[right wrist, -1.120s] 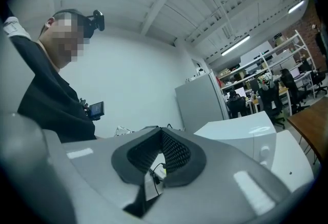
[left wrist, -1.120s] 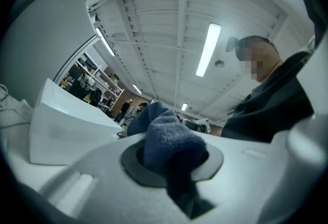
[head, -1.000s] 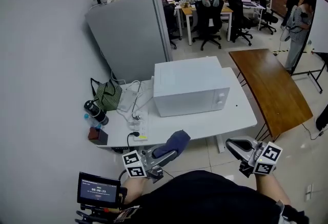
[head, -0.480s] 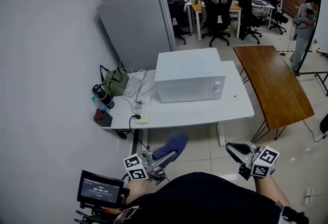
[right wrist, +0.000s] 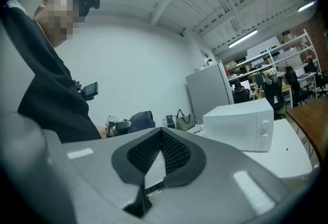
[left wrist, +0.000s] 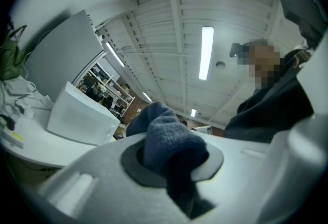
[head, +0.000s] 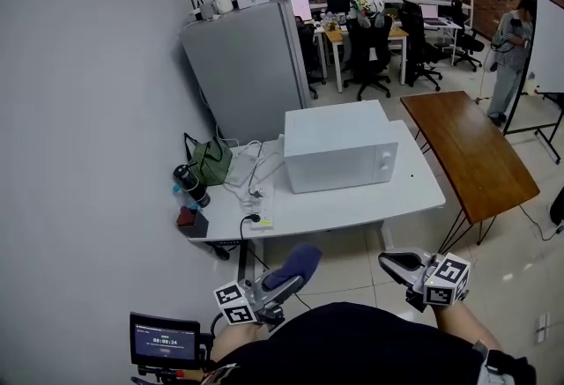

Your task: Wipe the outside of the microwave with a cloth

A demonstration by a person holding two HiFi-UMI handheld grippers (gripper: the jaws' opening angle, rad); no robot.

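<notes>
Our left tool (head: 271,285) is clamped on the dark blue cloth (head: 296,264). Our right tool (head: 396,263) has its jaws pressed together on nothing. Both hang near our body, well apart from the white microwave (head: 339,145) on the tabletop (head: 352,200).

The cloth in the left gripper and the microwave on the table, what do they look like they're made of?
Cloth: dark blue fabric, soft and fuzzy, going by its nubby surface and rounded folds; possibly terry or microfibre. Microwave: smooth white casing with an even, low-gloss look; it could be painted metal or plastic, and the pictures don't settle which.
</notes>
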